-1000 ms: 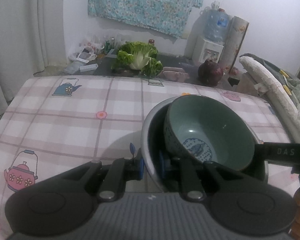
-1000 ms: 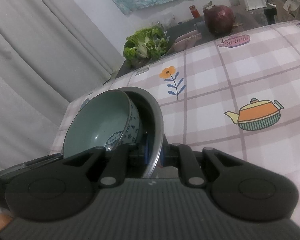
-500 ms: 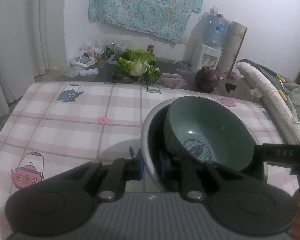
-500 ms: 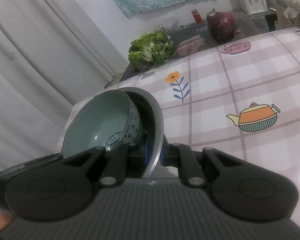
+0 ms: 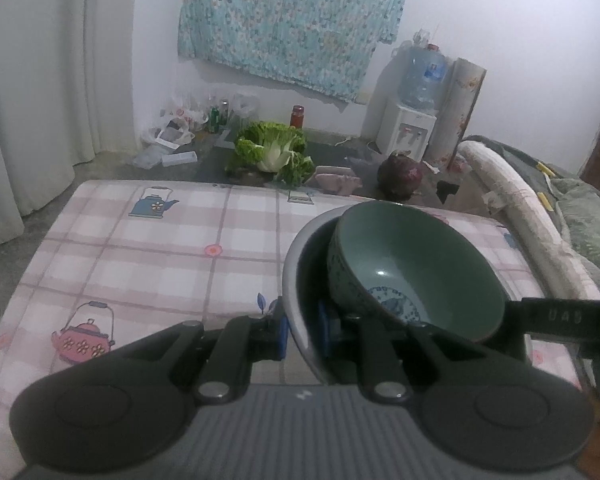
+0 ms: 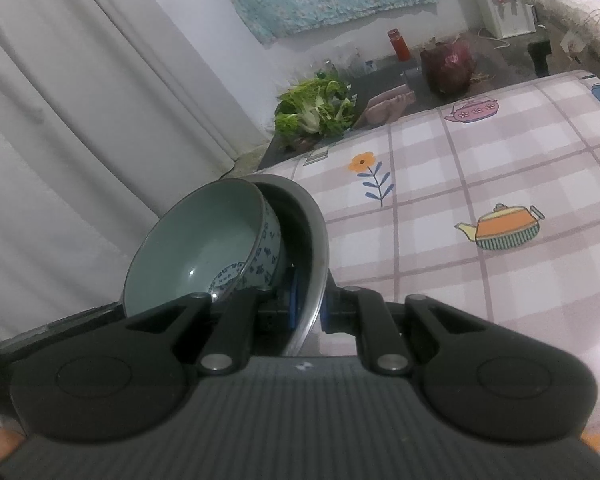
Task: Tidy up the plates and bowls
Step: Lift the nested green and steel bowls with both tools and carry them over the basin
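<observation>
A metal bowl (image 5: 296, 268) holds a green ceramic bowl (image 5: 416, 264) with blue patterning, tilted inside it. My left gripper (image 5: 303, 330) is shut on the metal bowl's near rim. In the right wrist view my right gripper (image 6: 309, 309) is shut on the opposite rim of the metal bowl (image 6: 316, 232), with the green bowl (image 6: 204, 248) leaning inside. Both bowls are held above the table (image 5: 140, 256) covered by a pink plaid teapot-print cloth.
Past the table's far edge lie a leafy cabbage (image 5: 272, 152), a red cabbage (image 5: 400, 172), bottles and bags on the floor. A water dispenser (image 5: 412, 120) stands by the wall. A padded chair (image 5: 540, 216) is to the right, curtains to the left.
Both grippers have lifted the stacked bowls higher above the table; more of the table and floor shows now. The grips have not changed.
</observation>
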The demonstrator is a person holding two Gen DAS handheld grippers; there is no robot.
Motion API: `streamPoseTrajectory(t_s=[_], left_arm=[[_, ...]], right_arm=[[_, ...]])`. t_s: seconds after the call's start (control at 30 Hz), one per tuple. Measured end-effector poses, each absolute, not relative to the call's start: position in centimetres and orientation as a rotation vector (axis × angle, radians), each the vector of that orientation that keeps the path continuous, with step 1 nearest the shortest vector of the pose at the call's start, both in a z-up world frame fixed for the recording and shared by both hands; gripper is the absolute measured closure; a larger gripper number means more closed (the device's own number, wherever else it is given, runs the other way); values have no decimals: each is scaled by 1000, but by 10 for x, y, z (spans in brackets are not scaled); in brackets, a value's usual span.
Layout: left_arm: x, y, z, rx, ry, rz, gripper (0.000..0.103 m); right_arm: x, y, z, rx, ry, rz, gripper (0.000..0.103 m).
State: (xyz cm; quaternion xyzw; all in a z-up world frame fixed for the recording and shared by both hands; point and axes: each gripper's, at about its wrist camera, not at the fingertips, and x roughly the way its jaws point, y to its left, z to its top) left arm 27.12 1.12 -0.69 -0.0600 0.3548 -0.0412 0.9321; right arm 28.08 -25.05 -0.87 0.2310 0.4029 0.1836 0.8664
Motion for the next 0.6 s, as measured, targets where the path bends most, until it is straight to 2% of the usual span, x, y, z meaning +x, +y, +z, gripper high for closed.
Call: streamPoseTrajectory(t_s=[0.3,0.6], left_arm=[[221,16,2,-125,728,-86,87],[174,15,-17,-113,776,-85,87]], right_arm=[[227,-245,6,480,861,386,93],[172,-246,-10,485,920,379,93]])
